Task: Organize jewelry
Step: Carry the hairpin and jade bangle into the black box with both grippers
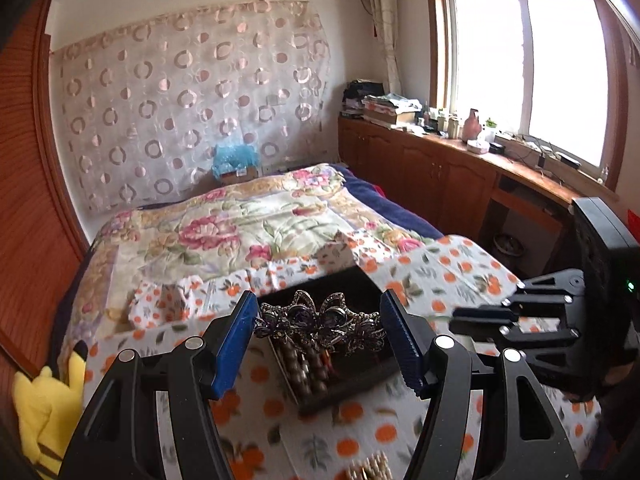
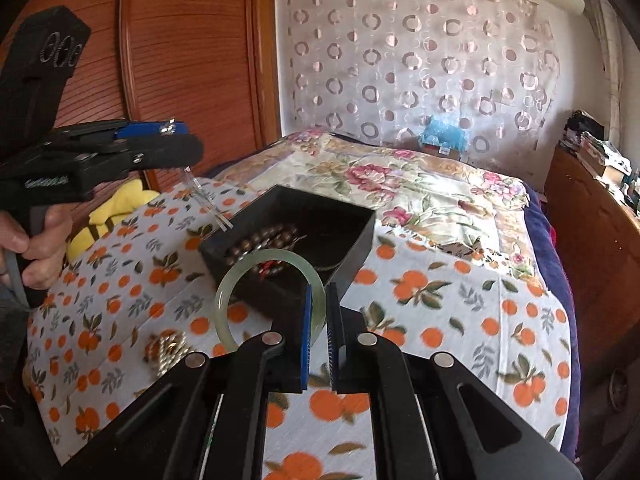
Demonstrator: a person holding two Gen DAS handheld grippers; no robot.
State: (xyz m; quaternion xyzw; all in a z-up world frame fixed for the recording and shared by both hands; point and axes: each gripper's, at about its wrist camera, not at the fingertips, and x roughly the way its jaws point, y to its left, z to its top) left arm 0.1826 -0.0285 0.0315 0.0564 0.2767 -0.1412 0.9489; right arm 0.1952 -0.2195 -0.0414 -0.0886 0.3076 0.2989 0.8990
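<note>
Both hands carry jewelry toward the black tray [image 2: 352,240] on the bed.
Left gripper [image 1: 318,326] jaws grasp the jeweled hair clip [image 1: 320,322]; right gripper [image 2: 320,330] jaws clench the jade bangle [image 2: 240,280]. Lower each inside the walls before releasing.

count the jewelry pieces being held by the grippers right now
2. An ornate dark hair clip spans the left gripper; a pale green bangle is pinched in the right gripper. More jewelry lies in the black box.

Bright window [image 1: 520,68] (daylit), floral bed [image 1: 256,224]
</note>
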